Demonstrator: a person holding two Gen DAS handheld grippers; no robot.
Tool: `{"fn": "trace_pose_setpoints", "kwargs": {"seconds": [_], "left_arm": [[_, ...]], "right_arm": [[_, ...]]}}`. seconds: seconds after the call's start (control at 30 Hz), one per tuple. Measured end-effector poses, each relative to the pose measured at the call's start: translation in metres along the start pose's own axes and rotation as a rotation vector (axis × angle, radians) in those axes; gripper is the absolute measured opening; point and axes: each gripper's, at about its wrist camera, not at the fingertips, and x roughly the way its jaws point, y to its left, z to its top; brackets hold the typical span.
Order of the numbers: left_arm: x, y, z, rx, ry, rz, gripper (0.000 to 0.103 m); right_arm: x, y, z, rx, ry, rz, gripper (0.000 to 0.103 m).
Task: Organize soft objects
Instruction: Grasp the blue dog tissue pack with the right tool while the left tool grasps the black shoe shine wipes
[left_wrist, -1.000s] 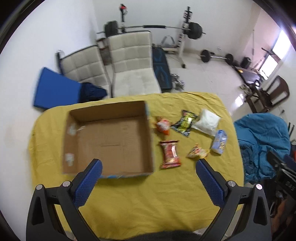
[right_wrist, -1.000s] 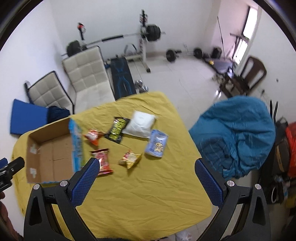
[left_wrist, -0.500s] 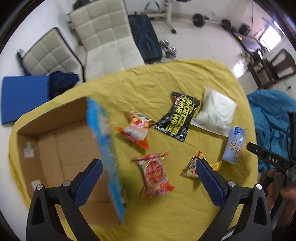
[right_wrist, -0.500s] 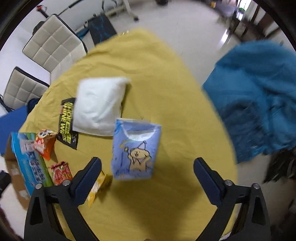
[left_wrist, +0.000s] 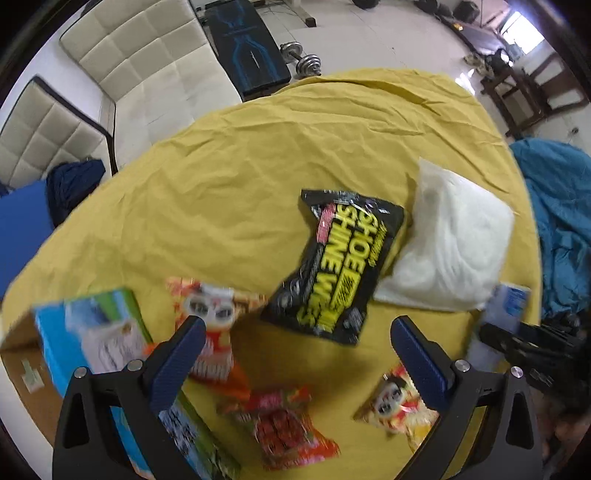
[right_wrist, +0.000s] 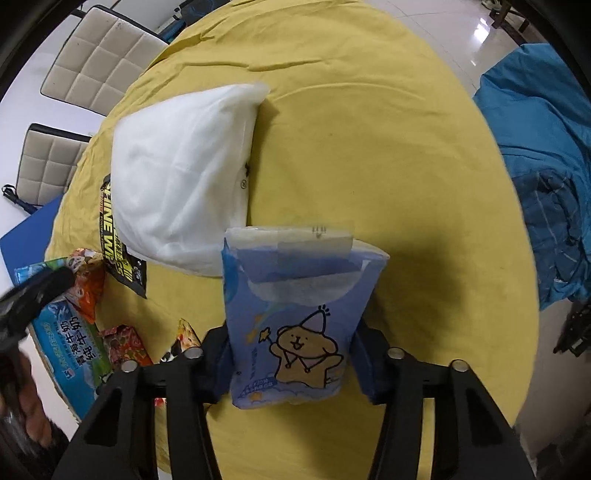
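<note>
The right gripper (right_wrist: 290, 363) has just been closing, and its two jaws now press on either side of a blue tissue pack (right_wrist: 291, 317) printed with a cartoon bear. The pack stands between the jaws with its long axis running away from the camera, along the fingers, its sealed white end farthest out. It sits near the edge of the yellow tablecloth (right_wrist: 369, 155).

The left gripper (left_wrist: 299, 354) hangs nearly straight down with its jaws spread wide and nothing between them. Beneath and just ahead of it lie small snack packets: a red one (left_wrist: 288, 428) nearest the camera, an orange one (left_wrist: 214, 332) under the left finger, and a yellow one (left_wrist: 395, 406) under the right finger.

Beyond these lies a black wipes packet (left_wrist: 340, 266), its long axis slanting away to the upper right. A white pillow-like bag (left_wrist: 447, 251) rests against its far right edge, touching the tissue pack's far end in the right wrist view.

The cardboard box (left_wrist: 22, 365), with its blue printed side, lies to the left of both grippers. So the gripped pack likely must travel leftward across the snacks, and the left hand is nearer the box.
</note>
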Motion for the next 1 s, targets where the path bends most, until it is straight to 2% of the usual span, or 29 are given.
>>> {"fn": "trace_pose_setpoints", "kwargs": {"seconds": [0.03,0.23,0.27,0.33,0.4,0.43,0.47,0.5,0.57,0.73,0.9,1.0], "left_arm": [[0.005,-0.004,0.005,0.023,0.008,0.007,0.103],[0.043,-0.027,0.028,0.107,0.048,0.095,0.103],[0.049,-0.030,0.031,0.112,0.056,0.107,0.103],[0.059,-0.031,0.035,0.109,0.075,0.110,0.103],[0.064,-0.028,0.037,0.092,0.085,0.089,0.098],[0.066,-0.026,0.037,0.082,0.089,0.070,0.090],[0.069,-0.024,0.037,0.065,0.094,0.048,0.075],[0.071,-0.021,0.037,0.050,0.101,0.028,0.067],[0.074,-0.012,0.038,0.016,0.096,0.014,0.059],[0.068,0.001,0.019,-0.088,0.115,0.018,0.054],[0.074,-0.003,0.007,-0.080,0.128,0.020,0.057],[0.082,-0.006,0.017,-0.107,0.126,0.007,0.058]], "right_arm": [[-0.004,0.000,-0.001,-0.010,-0.003,-0.022,0.053],[-0.026,-0.002,-0.006,-0.071,-0.027,-0.289,0.054],[-0.025,-0.002,-0.006,-0.080,-0.024,-0.311,0.054],[-0.021,-0.005,-0.005,-0.083,-0.007,-0.300,0.055],[-0.014,-0.006,-0.005,-0.080,0.015,-0.276,0.057],[-0.013,-0.007,-0.006,-0.073,0.021,-0.264,0.058],[-0.013,-0.008,-0.005,-0.070,0.016,-0.258,0.061],[-0.013,-0.007,-0.005,-0.067,0.007,-0.252,0.062],[-0.013,-0.005,-0.007,-0.057,-0.009,-0.251,0.065],[-0.018,-0.008,-0.006,-0.032,-0.018,-0.239,0.067],[-0.011,-0.026,0.000,0.014,-0.019,-0.214,0.070],[-0.004,-0.028,0.001,0.033,-0.011,-0.211,0.070]]}}
